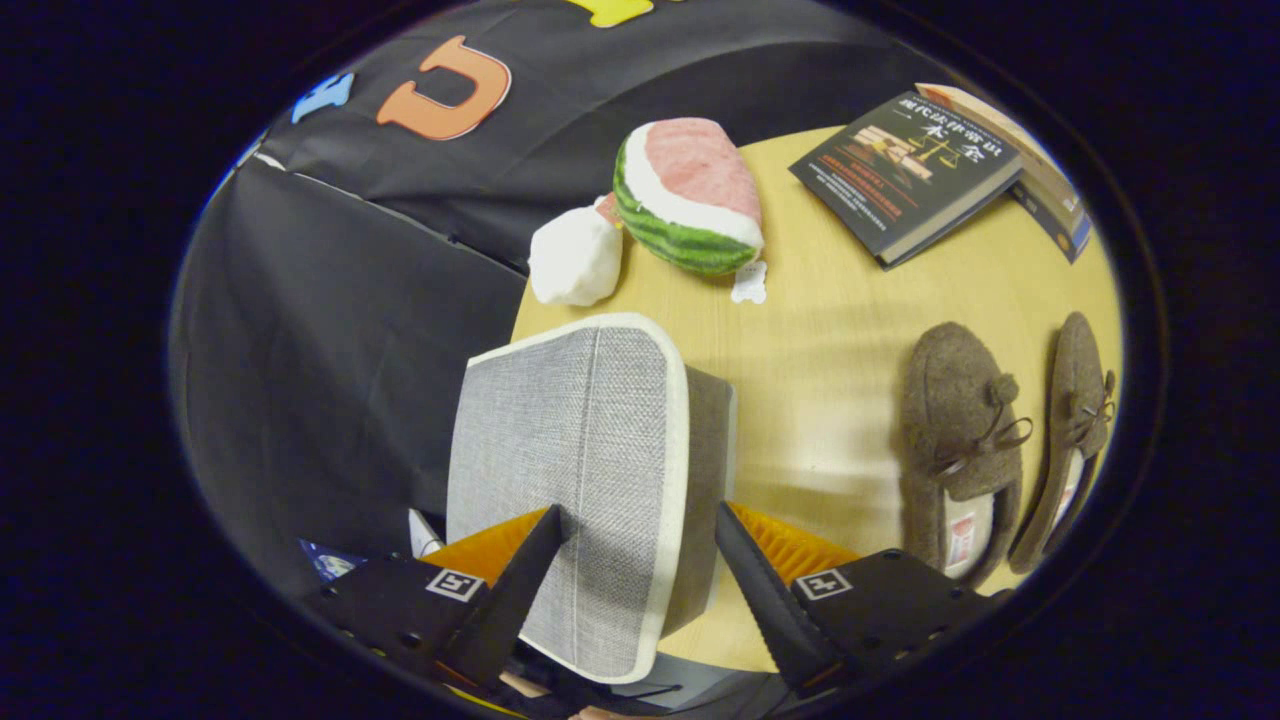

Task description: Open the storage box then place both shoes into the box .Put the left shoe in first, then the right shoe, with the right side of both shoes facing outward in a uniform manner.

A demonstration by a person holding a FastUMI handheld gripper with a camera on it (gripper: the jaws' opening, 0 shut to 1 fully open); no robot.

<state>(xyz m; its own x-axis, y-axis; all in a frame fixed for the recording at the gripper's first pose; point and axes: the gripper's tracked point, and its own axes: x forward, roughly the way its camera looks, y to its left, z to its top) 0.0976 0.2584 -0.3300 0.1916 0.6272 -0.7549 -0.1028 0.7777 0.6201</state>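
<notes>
Flanking the storage box (580,470), spread jaws; watermelon toy (690,195) beyond.

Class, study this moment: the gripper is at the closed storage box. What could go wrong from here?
1. The gripper straddles the storage box lid with fingers open; closing may pinch fabric and drag the box.
2. The box sits at the table edge, so pulling could tip it off.

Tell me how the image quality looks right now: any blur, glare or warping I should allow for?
Gripper view: sharp overall, no motion blur; fisheye warping bends the table edge and the books. Soft shadows fall beside the storage box and the shoes. Mild glare on the top book's cover. The tongs stand open, straddling the box's lid.
</notes>
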